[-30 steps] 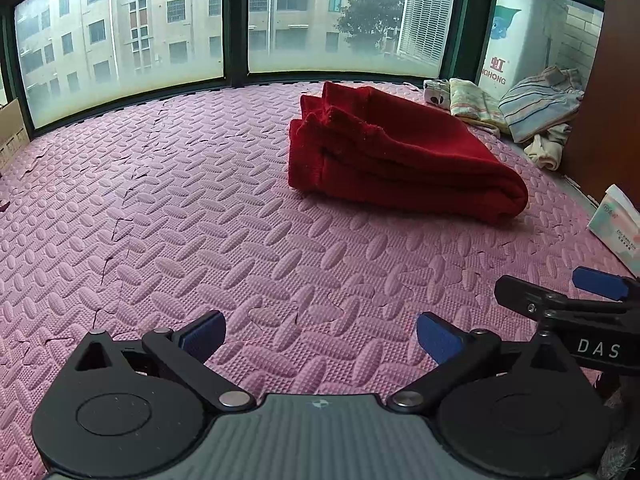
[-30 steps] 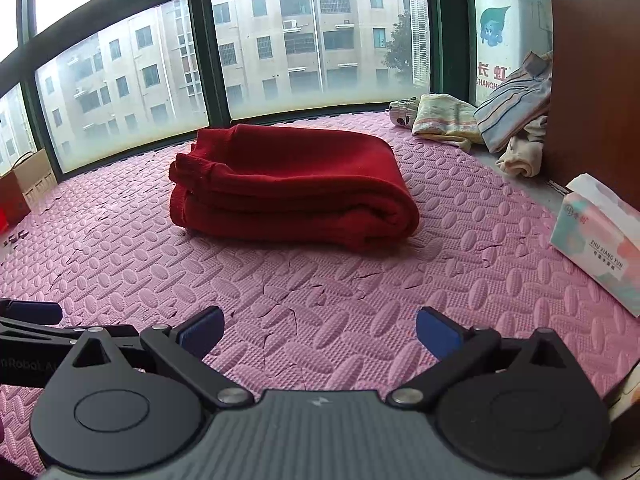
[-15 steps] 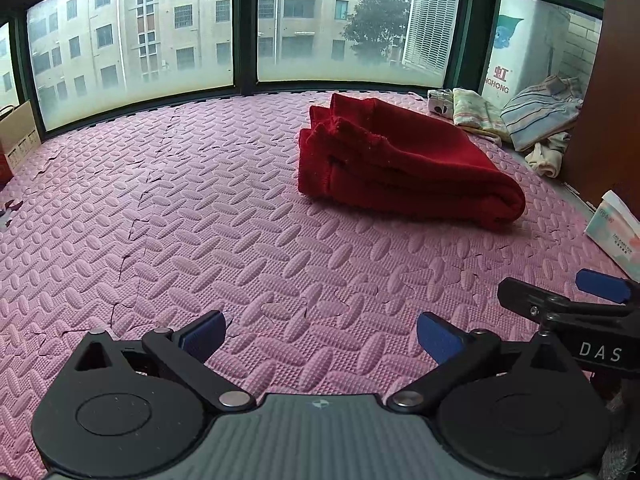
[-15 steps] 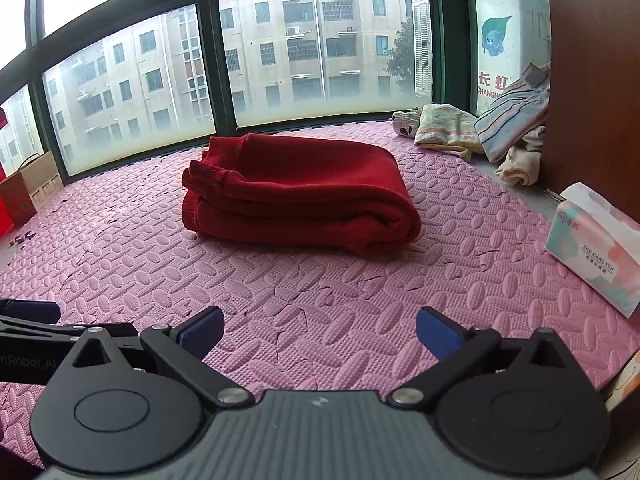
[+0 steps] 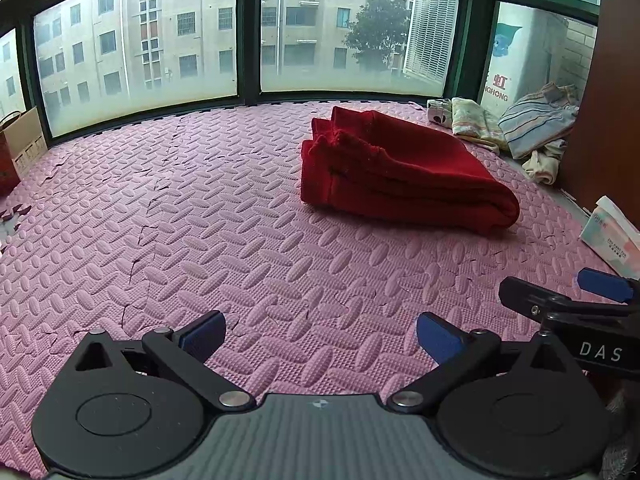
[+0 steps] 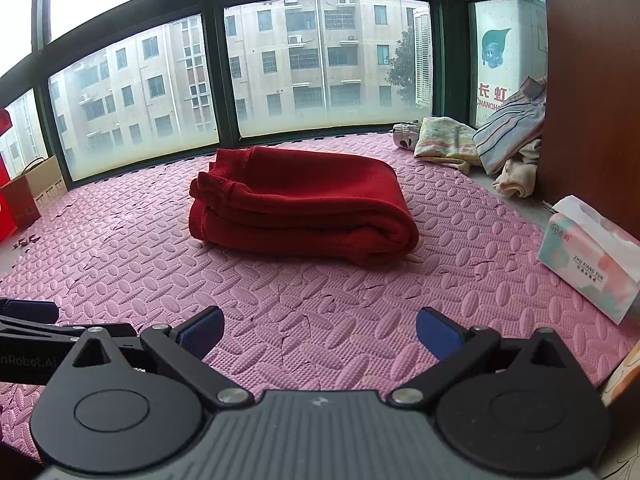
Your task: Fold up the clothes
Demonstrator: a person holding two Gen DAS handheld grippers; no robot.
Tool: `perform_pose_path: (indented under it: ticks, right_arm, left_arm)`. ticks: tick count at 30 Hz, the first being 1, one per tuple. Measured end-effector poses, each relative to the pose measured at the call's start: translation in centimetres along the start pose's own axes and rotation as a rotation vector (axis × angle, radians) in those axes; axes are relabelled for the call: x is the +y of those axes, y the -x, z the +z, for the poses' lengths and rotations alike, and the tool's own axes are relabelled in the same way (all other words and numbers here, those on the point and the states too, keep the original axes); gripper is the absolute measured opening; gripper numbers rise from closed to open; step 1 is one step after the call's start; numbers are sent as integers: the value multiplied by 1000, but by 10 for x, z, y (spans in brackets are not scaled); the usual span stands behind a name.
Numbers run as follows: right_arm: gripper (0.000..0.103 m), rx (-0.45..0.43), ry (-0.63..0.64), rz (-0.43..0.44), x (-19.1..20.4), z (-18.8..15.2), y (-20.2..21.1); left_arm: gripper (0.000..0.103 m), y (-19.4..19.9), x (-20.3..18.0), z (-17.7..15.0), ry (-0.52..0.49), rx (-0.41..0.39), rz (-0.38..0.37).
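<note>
Jaws wide and empty on our left gripper and right gripper; we have backed off the folded red fleece garment, so this fold looks finished.

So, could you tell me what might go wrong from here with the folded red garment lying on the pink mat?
The folded red knit garment has loose, uneven layers at its open end, so a one-sided grab could undo the fold. The pink foam mat has lifted, cracked seams that may snag fabric dragged across it. Both the left tongs and right tongs are open and empty, side by side, so they could bump each other.
</note>
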State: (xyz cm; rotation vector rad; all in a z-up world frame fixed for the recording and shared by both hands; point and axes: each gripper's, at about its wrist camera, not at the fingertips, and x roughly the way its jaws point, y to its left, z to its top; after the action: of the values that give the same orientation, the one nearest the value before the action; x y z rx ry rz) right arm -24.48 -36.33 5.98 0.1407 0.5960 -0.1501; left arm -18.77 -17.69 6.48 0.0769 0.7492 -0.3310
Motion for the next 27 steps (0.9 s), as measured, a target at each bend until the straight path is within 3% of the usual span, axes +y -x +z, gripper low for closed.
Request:
perform_pose_path:
  ticks: [27]
  right_arm:
    - [103, -57, -5, 10, 0, 6, 17]
  left_arm:
    - [103, 20, -5, 3, -16, -69, 11]
